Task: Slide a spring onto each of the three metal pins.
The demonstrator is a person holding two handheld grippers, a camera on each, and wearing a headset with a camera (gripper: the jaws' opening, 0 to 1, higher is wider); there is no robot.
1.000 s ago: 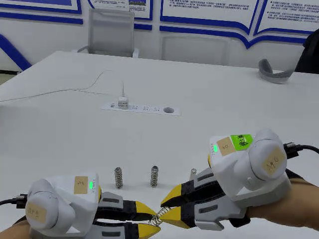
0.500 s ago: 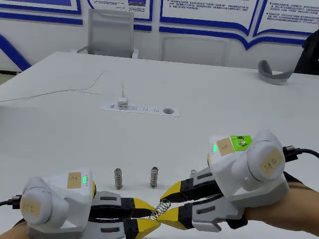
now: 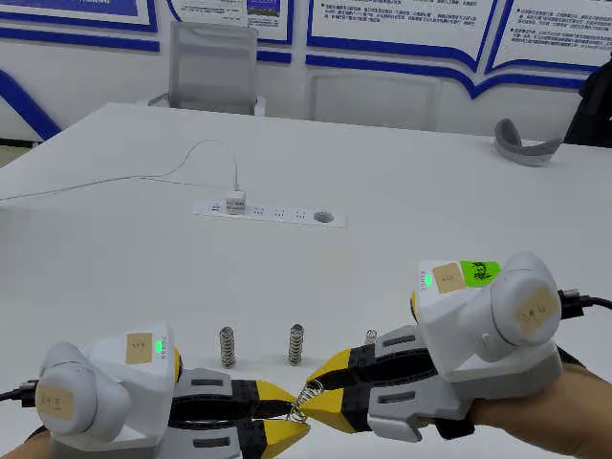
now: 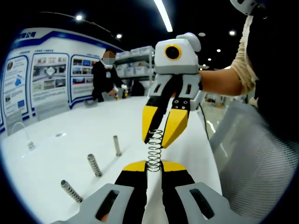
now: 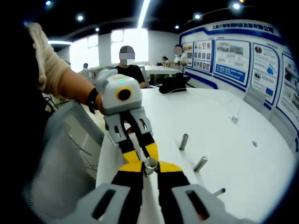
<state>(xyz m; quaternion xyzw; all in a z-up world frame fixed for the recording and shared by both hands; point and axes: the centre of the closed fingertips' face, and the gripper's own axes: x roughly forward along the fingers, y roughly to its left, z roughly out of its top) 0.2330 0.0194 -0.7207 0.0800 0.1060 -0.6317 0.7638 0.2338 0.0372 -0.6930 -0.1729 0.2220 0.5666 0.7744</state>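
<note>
A small coil spring [image 3: 306, 401] spans the gap between my two grippers, low over the table's near edge. My left gripper [image 3: 295, 415] is shut on its lower end, and my right gripper [image 3: 313, 393] is shut on its upper end. In the left gripper view the spring [image 4: 154, 150] rises from my left gripper [image 4: 153, 167] into the yellow tips of the right gripper [image 4: 160, 136]. In the right gripper view the spring's end [image 5: 150, 163] sits in my right gripper [image 5: 148, 167]. Two pins [image 3: 228, 346] [image 3: 296, 344] carry springs. The third pin [image 3: 370, 336] is bare.
A white power strip [image 3: 270, 210] with a plugged-in charger and cable lies mid-table. A grey curved object [image 3: 521, 145] rests at the far right, and a chair [image 3: 212, 67] stands behind the table. People stand at the far benches [image 5: 127, 63].
The right gripper's jaws have closed onto the spring's free end, which the left gripper held up to it. Both grippers sit slightly lower and closer together.
</note>
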